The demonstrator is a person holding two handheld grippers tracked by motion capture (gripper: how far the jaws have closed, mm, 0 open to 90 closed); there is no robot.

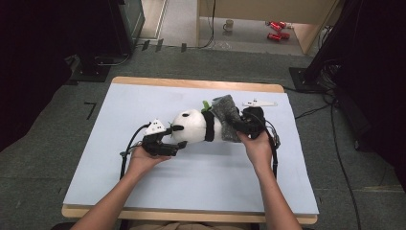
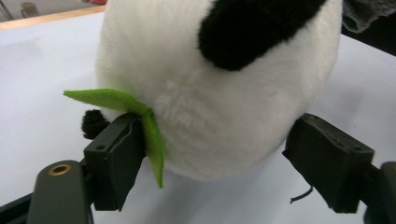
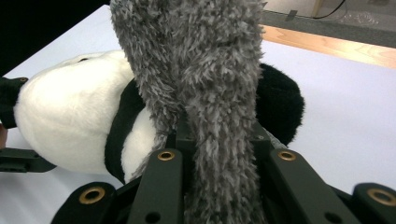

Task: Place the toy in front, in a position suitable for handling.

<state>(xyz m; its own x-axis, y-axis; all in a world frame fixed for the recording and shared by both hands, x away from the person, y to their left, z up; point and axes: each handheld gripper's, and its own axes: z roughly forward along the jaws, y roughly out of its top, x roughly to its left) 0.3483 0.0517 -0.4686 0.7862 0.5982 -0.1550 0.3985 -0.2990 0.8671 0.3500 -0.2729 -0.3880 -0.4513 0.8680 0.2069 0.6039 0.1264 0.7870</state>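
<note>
A plush panda (image 1: 196, 125) lies on its side near the middle of the table (image 1: 143, 191) – the left gripper (image 2: 215, 158) has its fingers (image 2: 116, 158) released, straddling the head; the right gripper (image 3: 219, 163) has its fingers clenched on a grey fuzzy cloth (image 3: 205, 70) draped over the panda's rear

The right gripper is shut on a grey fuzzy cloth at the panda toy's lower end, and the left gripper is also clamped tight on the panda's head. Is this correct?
Not quite. The left gripper is open: in the left gripper view its jaws stand apart around the panda toy's head without pressing on it. The right gripper is indeed shut on the grey fuzzy cloth.
</note>
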